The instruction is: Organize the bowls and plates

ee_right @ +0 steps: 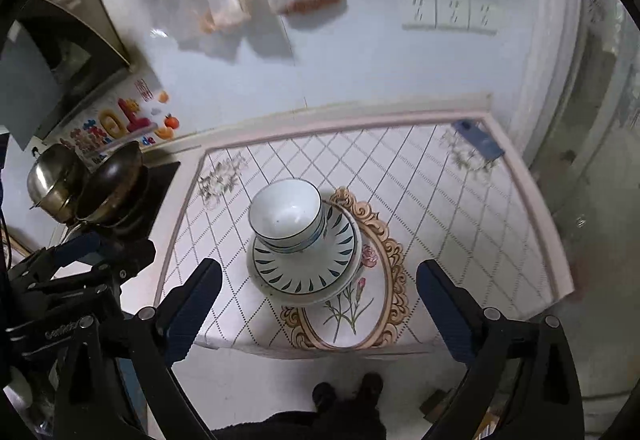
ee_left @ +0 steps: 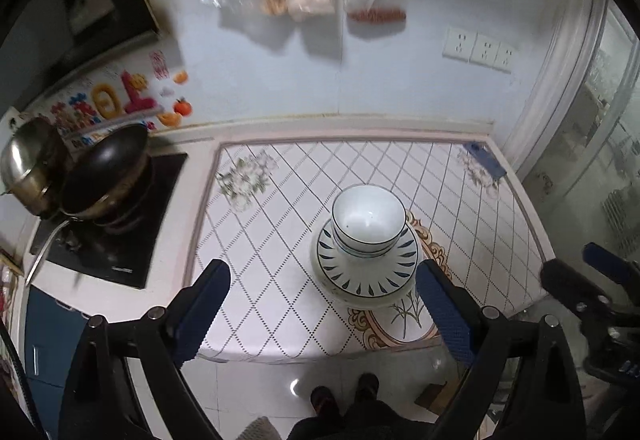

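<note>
A stack of bowls is seen nested on patterned plates near the middle of the tiled table. The number of bowls and plates cannot be made out. The left gripper and right gripper are held above the near table edge, fingers spread wide, nothing held. A wok is partly cut off far left.
</note>
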The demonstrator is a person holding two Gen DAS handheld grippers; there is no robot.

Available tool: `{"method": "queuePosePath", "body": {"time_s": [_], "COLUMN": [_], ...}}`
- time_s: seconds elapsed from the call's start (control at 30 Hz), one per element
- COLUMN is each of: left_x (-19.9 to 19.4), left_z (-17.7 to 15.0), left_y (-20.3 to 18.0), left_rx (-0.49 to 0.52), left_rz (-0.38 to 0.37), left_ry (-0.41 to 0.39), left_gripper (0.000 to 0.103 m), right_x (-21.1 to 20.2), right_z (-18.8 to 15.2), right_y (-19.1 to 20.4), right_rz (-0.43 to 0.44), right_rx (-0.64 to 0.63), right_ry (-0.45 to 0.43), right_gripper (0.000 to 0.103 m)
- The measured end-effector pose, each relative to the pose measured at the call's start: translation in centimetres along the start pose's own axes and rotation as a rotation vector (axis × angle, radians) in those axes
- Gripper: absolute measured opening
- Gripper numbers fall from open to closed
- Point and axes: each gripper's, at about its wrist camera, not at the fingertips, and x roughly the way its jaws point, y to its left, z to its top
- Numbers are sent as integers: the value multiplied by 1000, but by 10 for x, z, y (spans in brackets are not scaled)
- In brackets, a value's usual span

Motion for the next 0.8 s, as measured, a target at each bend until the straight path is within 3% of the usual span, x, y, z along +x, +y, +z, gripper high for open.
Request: {"method": "queuePosePath", "body": {"time_s": [0.3,0.8], "left_x": [-56,-96], "left_z": [-19,-33], "left_y": [2,4], "left_rx": [-37,-46], "left_rz": [11,36], "left_ry": [-55,-118], "left_gripper": [95,95], "right_x": [-88,-123], "right_z": [-17,-26], "right_y": [6,12], "right_rz": [-28,-15], "right_rx": [-43,-68], "right_ry": [-107,-142], "right_gripper": [100,101]}}
